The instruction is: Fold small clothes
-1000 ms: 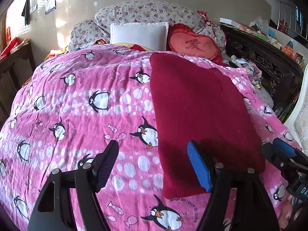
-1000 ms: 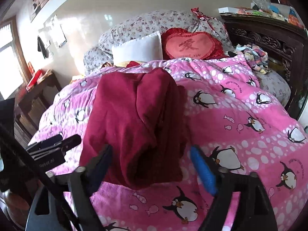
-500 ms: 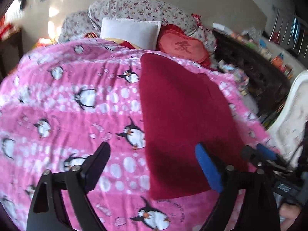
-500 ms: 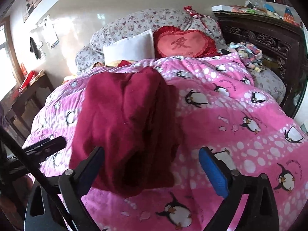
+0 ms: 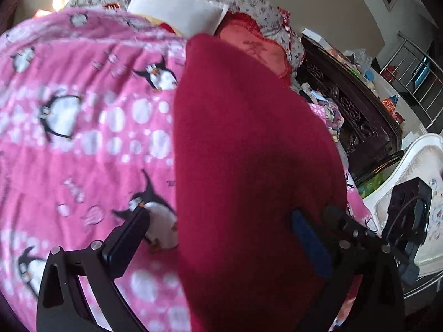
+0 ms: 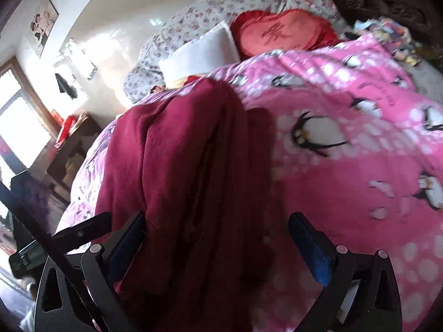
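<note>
A dark red garment (image 5: 249, 149) lies folded lengthwise on the pink penguin bedspread (image 5: 83, 127). My left gripper (image 5: 221, 238) is open, its jaws straddling the garment's near left edge, low over it. In the right wrist view the garment (image 6: 188, 166) shows bunched folds; my right gripper (image 6: 216, 238) is open with the garment's near end between its jaws. The other gripper's tips show at the right edge of the left view (image 5: 343, 221) and the left edge of the right view (image 6: 83, 229).
A white pillow (image 5: 177, 16) and a red heart cushion (image 5: 249, 52) lie at the head of the bed. A dark carved wooden bed frame (image 5: 360, 116) with clutter runs along the right side. A white chair (image 5: 420, 166) stands near the right corner.
Both grippers have moved forward and down toward the garment's near end, which now lies between each pair of open jaws. The garment itself has not visibly moved.
</note>
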Tool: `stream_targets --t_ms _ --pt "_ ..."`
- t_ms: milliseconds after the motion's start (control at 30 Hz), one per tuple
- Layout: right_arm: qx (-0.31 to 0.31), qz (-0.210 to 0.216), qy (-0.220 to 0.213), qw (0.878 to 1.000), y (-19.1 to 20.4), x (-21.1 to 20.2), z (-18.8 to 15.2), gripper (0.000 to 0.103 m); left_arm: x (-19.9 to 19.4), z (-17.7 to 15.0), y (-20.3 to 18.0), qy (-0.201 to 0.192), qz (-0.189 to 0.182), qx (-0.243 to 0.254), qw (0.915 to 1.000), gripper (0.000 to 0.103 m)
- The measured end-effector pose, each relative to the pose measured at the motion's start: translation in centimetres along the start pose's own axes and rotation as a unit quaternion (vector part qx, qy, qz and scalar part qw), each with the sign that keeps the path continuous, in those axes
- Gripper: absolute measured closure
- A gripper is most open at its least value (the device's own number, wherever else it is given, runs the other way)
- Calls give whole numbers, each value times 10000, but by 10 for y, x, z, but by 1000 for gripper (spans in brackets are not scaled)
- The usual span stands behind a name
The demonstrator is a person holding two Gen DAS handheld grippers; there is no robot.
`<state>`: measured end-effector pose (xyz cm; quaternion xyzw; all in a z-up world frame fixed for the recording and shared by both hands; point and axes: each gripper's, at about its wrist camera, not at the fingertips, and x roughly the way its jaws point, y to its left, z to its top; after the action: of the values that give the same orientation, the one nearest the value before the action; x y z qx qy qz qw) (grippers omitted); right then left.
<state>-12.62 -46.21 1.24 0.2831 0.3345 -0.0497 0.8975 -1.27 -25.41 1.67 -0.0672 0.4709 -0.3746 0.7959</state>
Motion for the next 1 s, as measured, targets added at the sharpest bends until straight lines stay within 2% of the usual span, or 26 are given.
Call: stream_targets --t_ms 67,100,133,200,233,267,367,533,667,733,767,800,833,867,900,1000 --pt "77 232 8 9997 1 6 -1 13 3 2 -1 14 -6 85 10000 3" --pt "80 344 -14 9994 3 6 -1 17 1 2 -4 -9 -53 187 9998 10" --pt "16 217 -80 9997 8 3 -1 23 -3 2 -8 45 -281 294 9992 31" --pt "-295 -39 -170 9994 25 -4 -2 34 -15 2 -17 -39 -221 513 9984 40" --pt "-464 -165 -254 9985 36 -11 -3 40 -25 1 -22 -75 -232 681 9974 49" --pt "-550 -237 -313 9977 45 -18 -3 41 -35 1 -24 -95 -253 757 9968 53" --pt "-713 -204 -500 9960 71 -43 -10 43 -71 -4 -20 -88 -409 650 9970 53" --pt "-867 59 -495 9950 121 -80 -53 43 -134 -41 -9 -13 -118 881 9960 53" --pt "-1022 195 -145 9945 146 -80 -97 42 -153 -83 17 253 203 840 9959 53" --pt "-993 187 97 9948 148 -67 -118 34 -149 -103 34 385 419 722 9958 51" --pt "-936 119 270 9952 144 -57 -125 32 -140 -113 45 535 625 614 9947 45" --pt "-896 -52 465 9949 140 -48 -131 28 -138 -117 51 517 645 511 9953 42" --pt "-811 -71 516 9953 136 -48 -134 26 -143 -120 55 326 663 431 9963 34" --pt "-725 -6 469 9963 133 -53 -132 26 -149 -120 54 206 789 467 9956 31" --pt "-603 26 324 9976 131 -65 -129 26 -157 -119 51 94 982 578 9934 30" --pt "-569 -86 -256 9980 135 -101 -114 27 -177 -113 42 -234 1239 785 9889 27"
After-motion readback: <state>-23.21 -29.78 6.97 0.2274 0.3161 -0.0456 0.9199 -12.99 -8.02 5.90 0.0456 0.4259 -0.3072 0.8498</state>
